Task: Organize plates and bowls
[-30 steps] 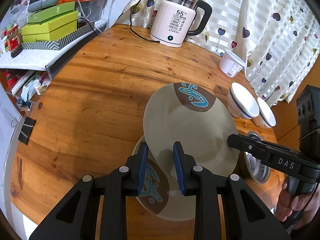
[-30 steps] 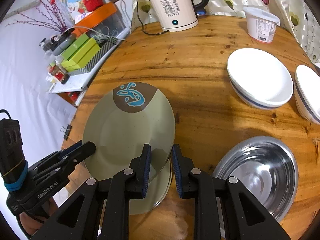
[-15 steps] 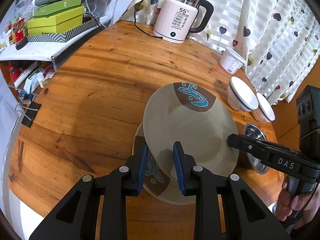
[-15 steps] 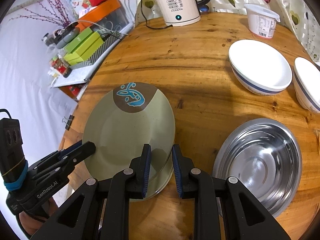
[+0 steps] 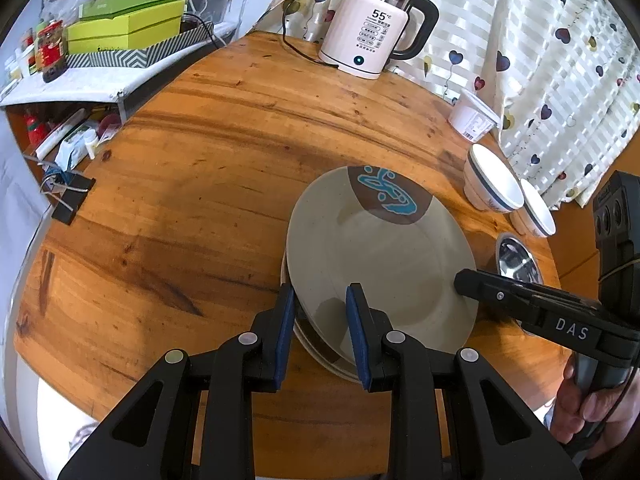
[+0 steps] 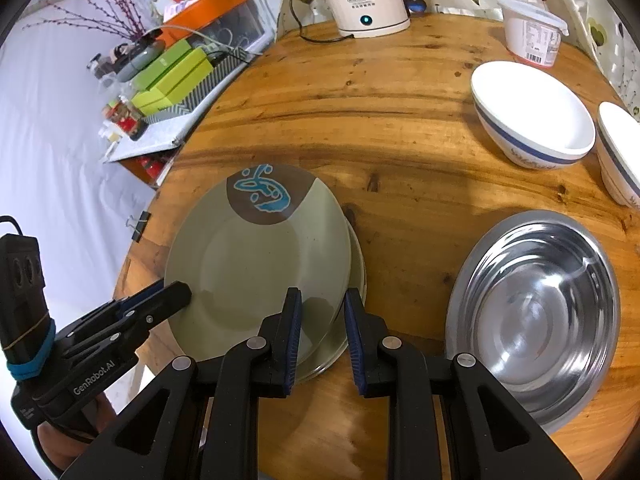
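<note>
A green plate with a brown patch and blue fish (image 5: 380,256) (image 6: 256,264) is held tilted by both grippers, just above a second like plate whose rim (image 5: 320,356) (image 6: 340,344) peeks out beneath on the wooden table. My left gripper (image 5: 320,312) (image 6: 176,292) is shut on the plate's near-left edge. My right gripper (image 6: 320,316) (image 5: 460,280) is shut on its right edge. Two white bowls with blue bands (image 6: 532,116) (image 6: 620,152) and a steel bowl (image 6: 536,316) sit to the right.
A white electric kettle (image 5: 372,28) with its cord stands at the table's back. A white lidded tub (image 6: 532,32) stands near the curtain. A side shelf with green boxes (image 5: 124,28) lies left of the table (image 5: 200,160). A binder clip (image 5: 68,196) hangs at the left edge.
Both grippers have carried the held plate down and over the lower plate, which now is almost fully covered. Both stay shut on it.
</note>
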{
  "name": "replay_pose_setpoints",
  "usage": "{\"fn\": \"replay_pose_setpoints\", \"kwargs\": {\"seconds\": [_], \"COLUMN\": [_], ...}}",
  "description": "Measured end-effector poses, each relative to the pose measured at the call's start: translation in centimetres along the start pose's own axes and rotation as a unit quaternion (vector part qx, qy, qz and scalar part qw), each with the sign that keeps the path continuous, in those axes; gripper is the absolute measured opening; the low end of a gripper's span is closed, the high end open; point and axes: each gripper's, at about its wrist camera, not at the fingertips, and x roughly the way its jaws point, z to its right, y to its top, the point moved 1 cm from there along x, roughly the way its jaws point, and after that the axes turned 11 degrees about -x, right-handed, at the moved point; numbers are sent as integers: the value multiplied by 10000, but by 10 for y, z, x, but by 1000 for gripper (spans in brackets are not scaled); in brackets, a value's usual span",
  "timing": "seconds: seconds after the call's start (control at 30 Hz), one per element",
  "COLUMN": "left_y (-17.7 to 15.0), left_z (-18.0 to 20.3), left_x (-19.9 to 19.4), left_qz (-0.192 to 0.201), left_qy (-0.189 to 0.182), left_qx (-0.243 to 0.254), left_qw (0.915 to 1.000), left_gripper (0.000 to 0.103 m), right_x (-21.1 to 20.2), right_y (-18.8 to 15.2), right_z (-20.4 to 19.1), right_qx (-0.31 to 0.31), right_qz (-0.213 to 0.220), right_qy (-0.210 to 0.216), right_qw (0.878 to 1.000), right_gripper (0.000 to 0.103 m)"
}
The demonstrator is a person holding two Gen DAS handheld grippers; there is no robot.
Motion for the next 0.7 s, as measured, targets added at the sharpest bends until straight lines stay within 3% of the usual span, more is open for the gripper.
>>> {"fn": "replay_pose_setpoints", "kwargs": {"seconds": [0.7], "left_y": [-7], "left_z": [1], "left_x": [5], "left_qz": [-63], "left_qy": [89], "left_qx": [19], "left_qw": [9999], "left_gripper": [27], "right_x": [6], "right_y": [-5], "right_z": [-1], "right_qx": [-63], "right_qz": [-121], "right_qy": [-30], "right_qw": [9999], "right_gripper": [23]}}
